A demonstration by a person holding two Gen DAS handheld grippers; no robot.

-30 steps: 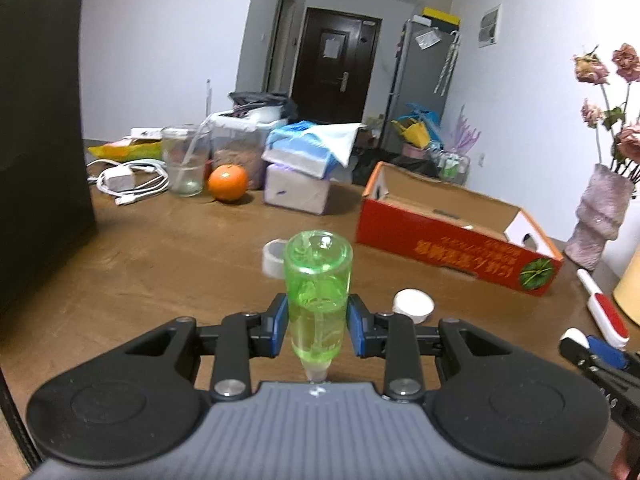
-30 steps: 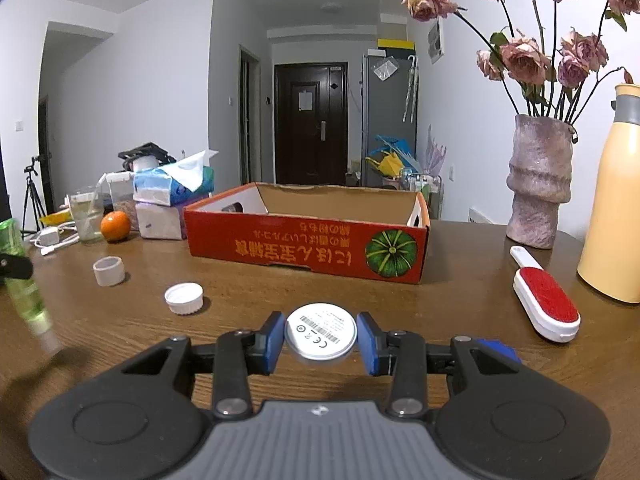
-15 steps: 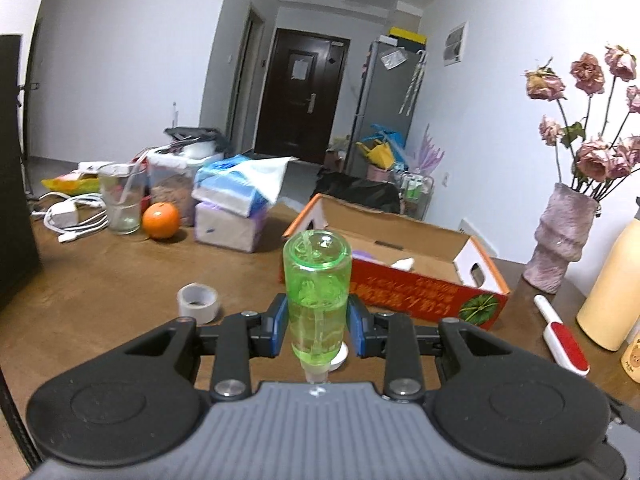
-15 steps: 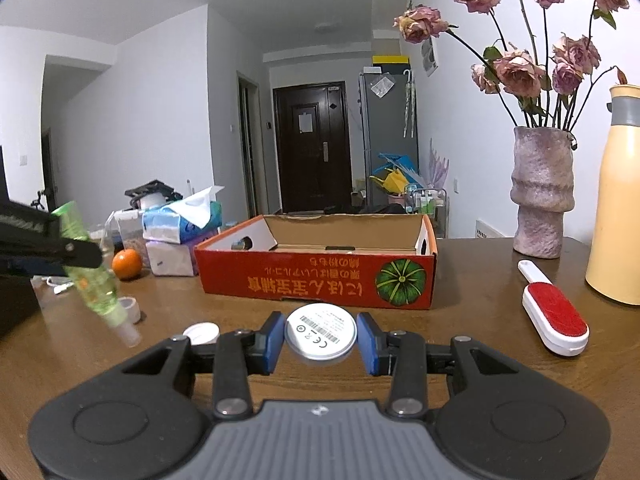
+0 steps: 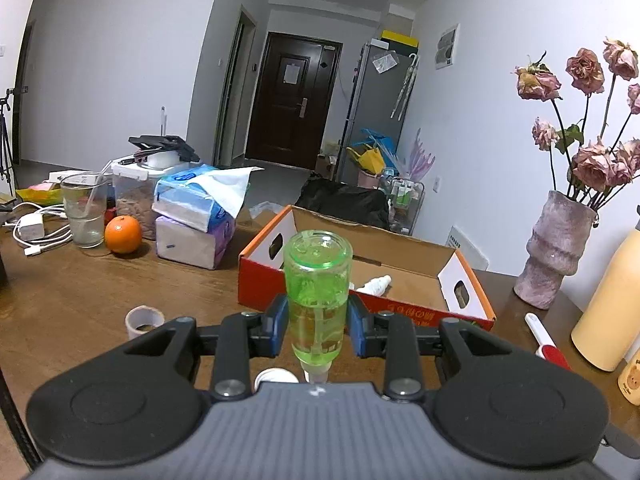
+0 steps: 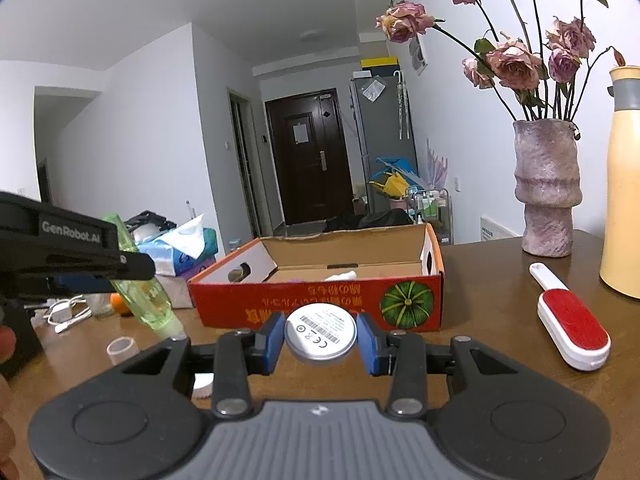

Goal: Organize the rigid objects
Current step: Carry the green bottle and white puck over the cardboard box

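Note:
My left gripper (image 5: 318, 330) is shut on a green see-through bottle (image 5: 318, 288), held upside down with its neck toward the camera. It hangs above the wooden table, just short of the open red cardboard box (image 5: 404, 312). My right gripper (image 6: 320, 342) is shut on a round silver disc (image 6: 320, 332) with a printed label, in front of the same box (image 6: 320, 300). In the right wrist view the left gripper (image 6: 132, 266) and its green bottle (image 6: 144, 300) come in from the left. A small white bottle (image 5: 374, 284) lies inside the box.
A tape roll (image 5: 144, 320) and a white cap (image 5: 276, 376) lie on the table (image 5: 80, 288) by the left gripper. Tissue packs (image 5: 196, 216), an orange (image 5: 123, 234), a glass (image 5: 85, 210) and a charger sit at the back left. A vase (image 6: 546, 188), yellow flask (image 6: 624, 184) and red lint brush (image 6: 568, 320) stand right.
My left gripper has carried the green bottle rightward and closer to the box, which now fills more of its view. The right gripper has risen slightly, still shut on the disc.

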